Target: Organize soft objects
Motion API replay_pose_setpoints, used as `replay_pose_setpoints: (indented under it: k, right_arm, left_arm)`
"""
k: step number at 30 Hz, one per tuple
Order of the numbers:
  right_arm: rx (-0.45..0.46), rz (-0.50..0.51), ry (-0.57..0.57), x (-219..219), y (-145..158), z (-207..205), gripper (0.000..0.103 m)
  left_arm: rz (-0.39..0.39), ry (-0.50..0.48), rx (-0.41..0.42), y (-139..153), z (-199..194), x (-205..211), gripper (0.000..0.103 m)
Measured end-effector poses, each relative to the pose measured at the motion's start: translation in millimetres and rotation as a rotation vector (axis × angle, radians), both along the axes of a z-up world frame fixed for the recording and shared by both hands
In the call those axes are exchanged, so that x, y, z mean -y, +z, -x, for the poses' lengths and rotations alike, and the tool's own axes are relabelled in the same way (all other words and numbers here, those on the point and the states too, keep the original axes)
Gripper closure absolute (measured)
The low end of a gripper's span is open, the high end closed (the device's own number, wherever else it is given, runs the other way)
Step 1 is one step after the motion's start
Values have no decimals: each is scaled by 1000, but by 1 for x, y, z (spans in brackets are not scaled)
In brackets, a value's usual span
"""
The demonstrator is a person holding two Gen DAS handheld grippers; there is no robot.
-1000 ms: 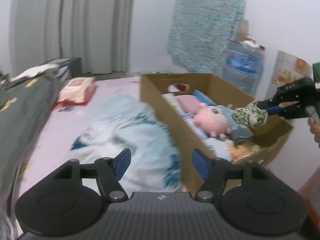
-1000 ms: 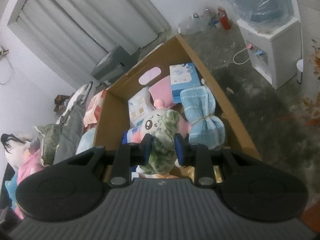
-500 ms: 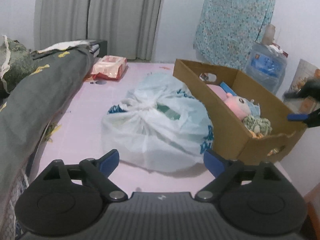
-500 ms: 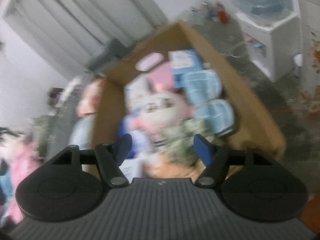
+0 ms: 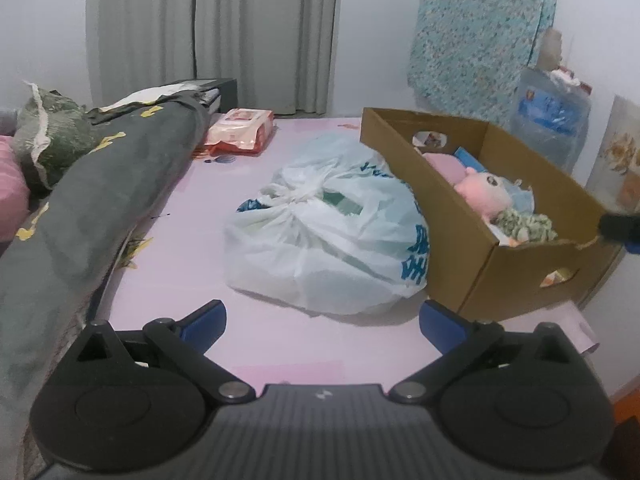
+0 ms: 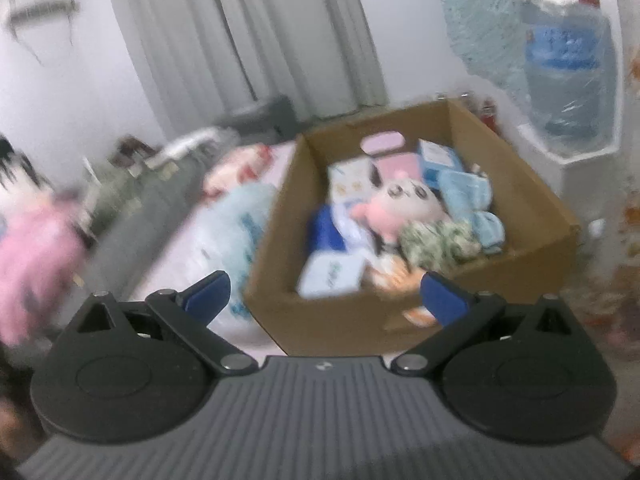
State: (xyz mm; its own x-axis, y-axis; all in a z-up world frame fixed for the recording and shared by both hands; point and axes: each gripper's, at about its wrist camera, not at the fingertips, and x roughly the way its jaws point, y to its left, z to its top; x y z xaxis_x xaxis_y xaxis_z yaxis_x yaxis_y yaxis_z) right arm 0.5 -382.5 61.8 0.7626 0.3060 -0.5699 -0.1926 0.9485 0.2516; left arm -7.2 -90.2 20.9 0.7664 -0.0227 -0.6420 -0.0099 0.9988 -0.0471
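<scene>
both our grippers mid-opening, fingers spread wide, nothing between: left gripper (image 5: 322,320) over bed, right gripper (image 6: 326,294) near cardboard box (image 6: 280,208). green soft toy (image 6: 438,240) lies inside box beside pink plush (image 6: 396,204). white bag (image 5: 328,232) touching box's side.

place: home bedroom | evidence: pink-sheeted bed (image 5: 328,344), grey curtains (image 5: 224,32), pillow (image 5: 48,136), water jug (image 6: 568,64)

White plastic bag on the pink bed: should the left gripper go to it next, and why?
Probably yes: ease the left gripper forward and down toward the tied white plastic bag. Its jaws are opening with nothing between them, and the bag lies just ahead on the bed, outside the brown cardboard box, where the green knitted bundle already lies.
</scene>
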Motion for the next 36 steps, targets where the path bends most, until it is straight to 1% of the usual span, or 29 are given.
replay_pose_setpoints:
  k: [2, 5, 10, 14, 17, 19, 22, 24, 26, 32, 36]
  right_arm:
    - [-15, 60, -14, -9, -9, 4, 1]
    - [-35, 119, -33, -15, -18, 8, 1]
    - [-36, 176, -80, -14, -25, 10, 1]
    - [2, 245, -129, -18, -24, 13, 1]
    - [54, 297, -151, -22, -18, 20, 1]
    - [83, 325, -157, -22, -12, 22, 1]
    - [124, 325, -177, -19, -2, 29, 1]
    - [133, 320, -195, -16, 4, 31, 1]
    - [131, 311, -207, -12, 6, 33, 1]
    - [61, 256, -185, -1, 1, 30, 1]
    - [46, 251, -169, -2, -5, 28, 1]
  left_arm:
    - [-19, 10, -8, -1, 2, 3, 0]
    - [-47, 16, -3, -1, 5, 9, 0]
    - [-105, 13, 7, 5, 6, 19, 0]
    - [-116, 3, 24, 13, 1, 25, 0]
    - [-104, -2, 31, 20, -9, 28, 0]
    - [-83, -2, 33, 26, -16, 31, 0]
    - [-37, -3, 22, 30, -22, 37, 0]
    - [-2, -5, 7, 28, -23, 41, 0]
    - [12, -14, -6, 25, -20, 47, 0]
    - [-23, -21, -56, 12, -16, 61, 0]
    - [-40, -13, -58, 11, -17, 62, 0]
